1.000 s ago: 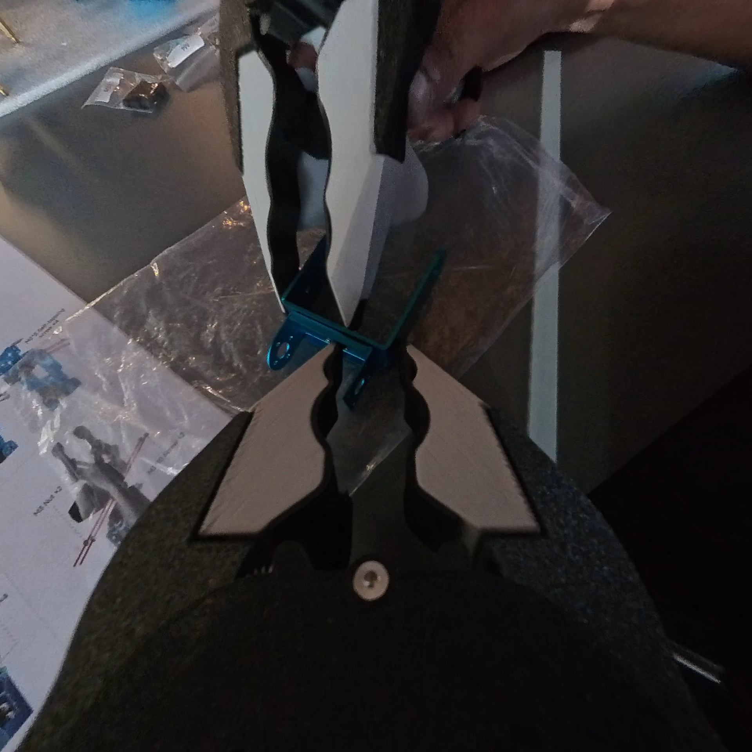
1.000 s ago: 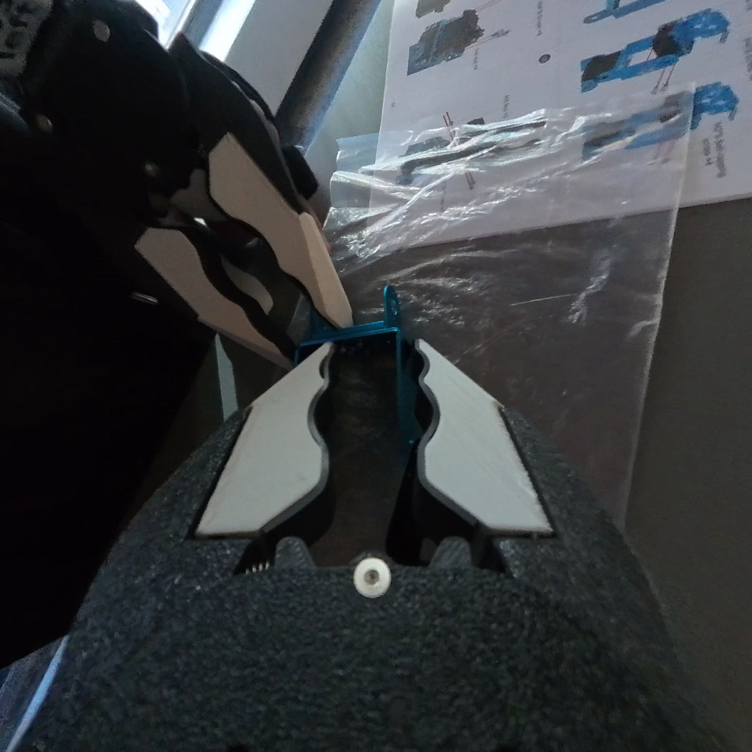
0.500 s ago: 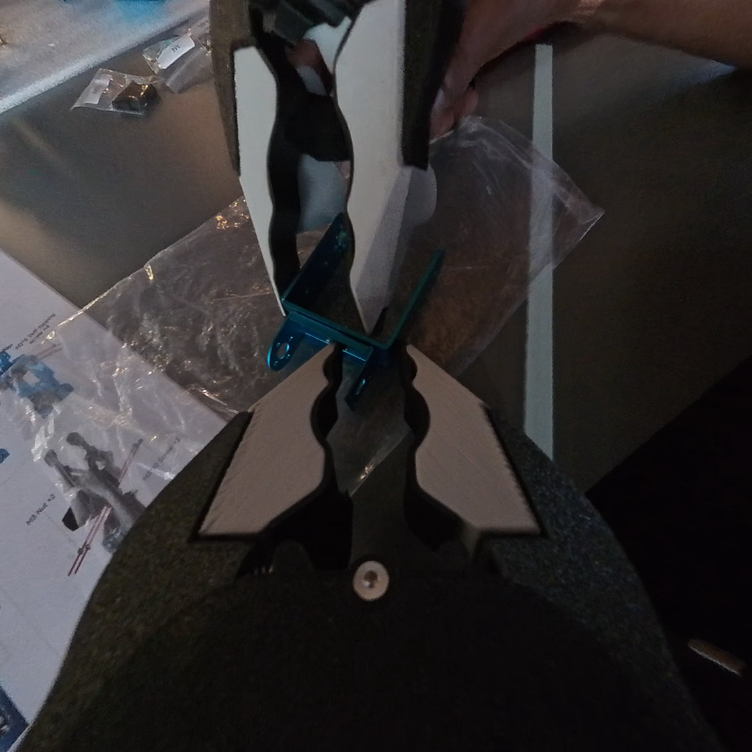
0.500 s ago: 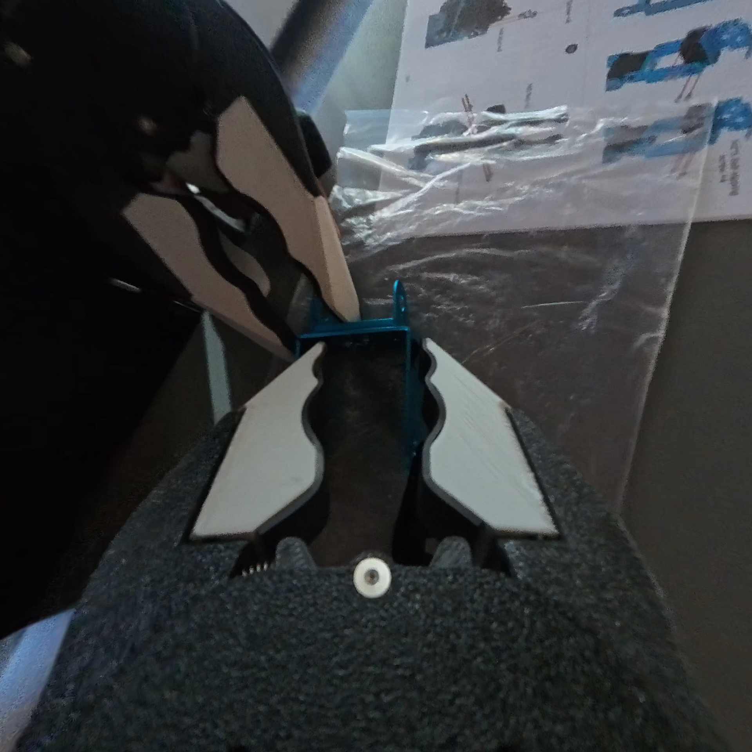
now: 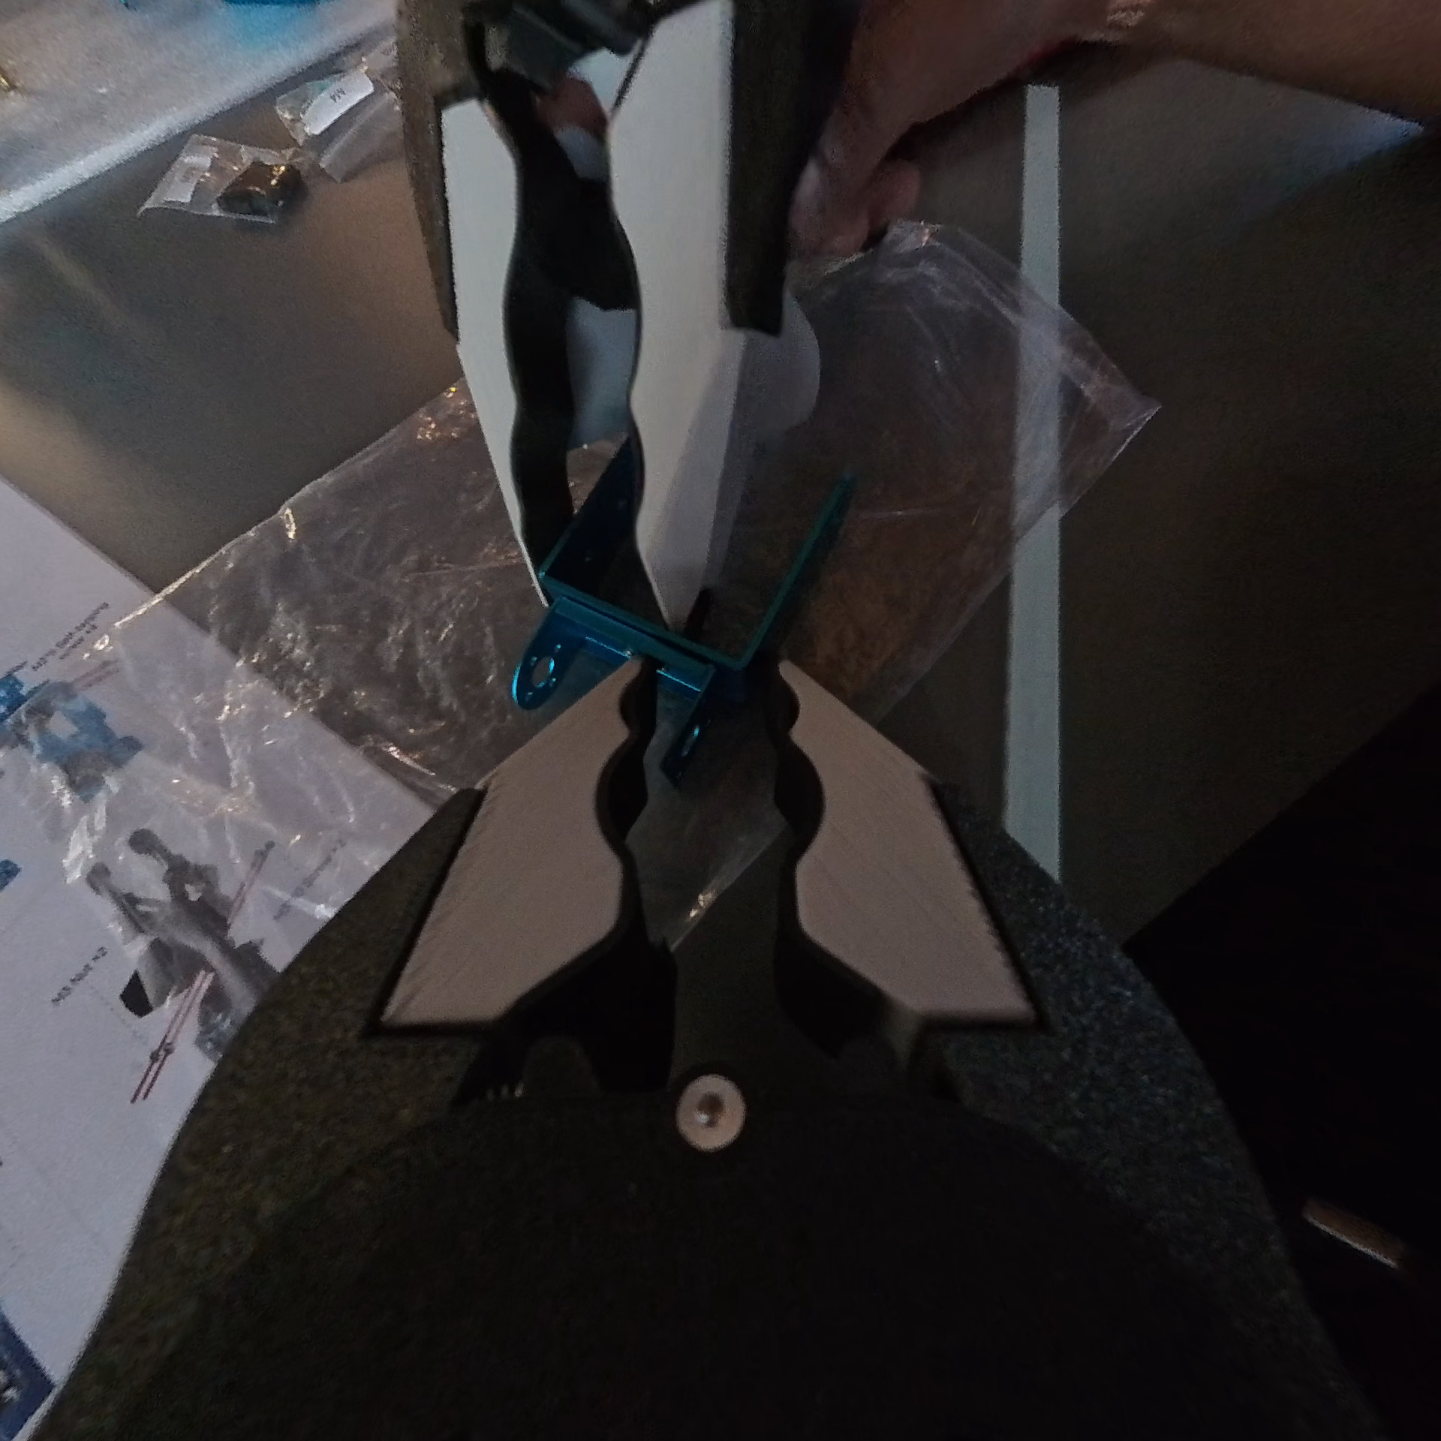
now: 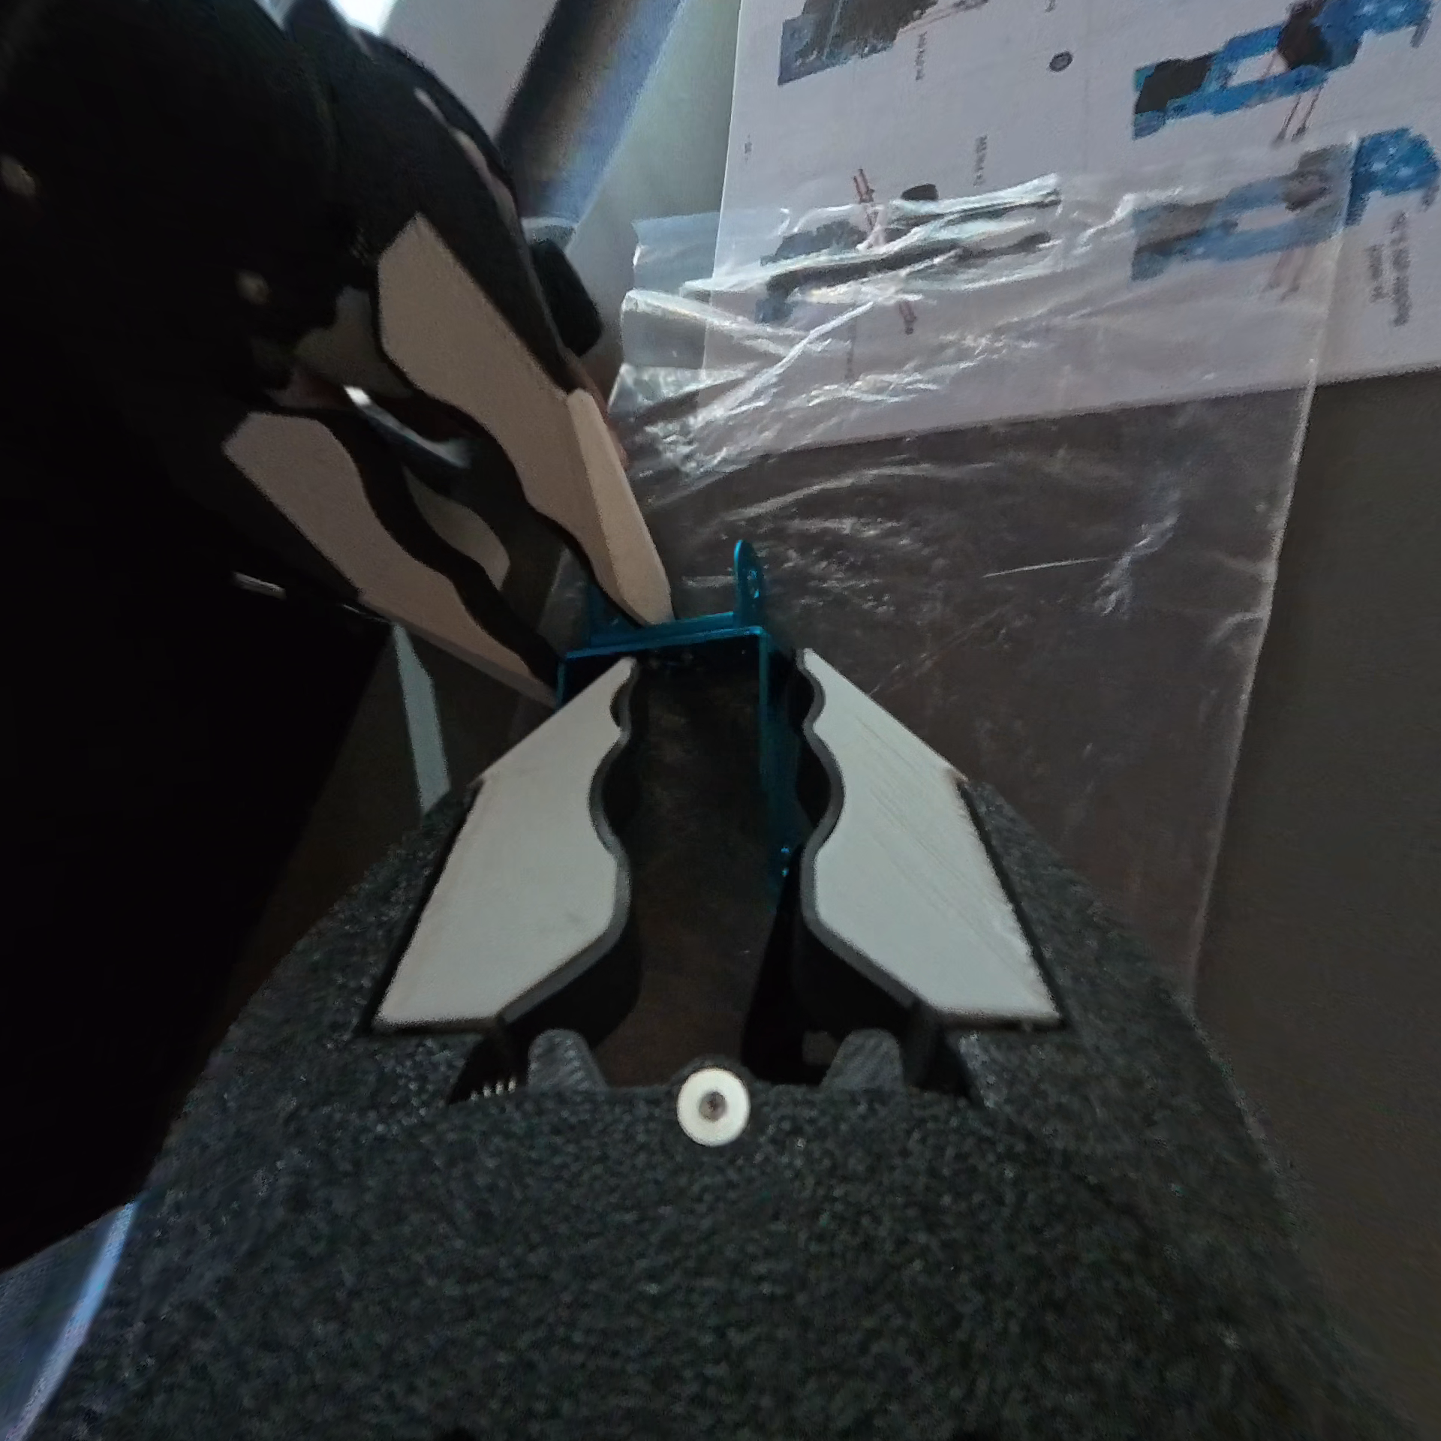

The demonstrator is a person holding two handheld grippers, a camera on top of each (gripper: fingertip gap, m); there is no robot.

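Observation:
A blue metal U bracket (image 5: 593, 538) with a smaller eared bracket (image 5: 536, 677) fixed to its back sits over a clear plastic bag (image 5: 975, 437). My left gripper (image 5: 706, 682) is part open. One ear of the small bracket (image 5: 688, 741) hangs loose between its fingers. My right gripper (image 6: 713, 667) is part open. One arm of the U bracket (image 6: 772, 748) lies along the inside of its right finger (image 6: 897, 858), with a wide gap to the left finger. In the left wrist view the right gripper (image 5: 608, 604) comes down from above, held by a hand (image 5: 897, 117).
A white instruction sheet (image 5: 54, 897) with printed pictures lies left of the bag, also in the right wrist view (image 6: 1014, 93). Small bags of parts (image 5: 226, 183) lie at the far left. A pale strip (image 5: 1037, 468) runs across the dark table, whose edge drops off at the right.
The right gripper has straightened up and come nearer in the left wrist view. The brackets keep their place between both pairs of fingers. The gaps look the same.

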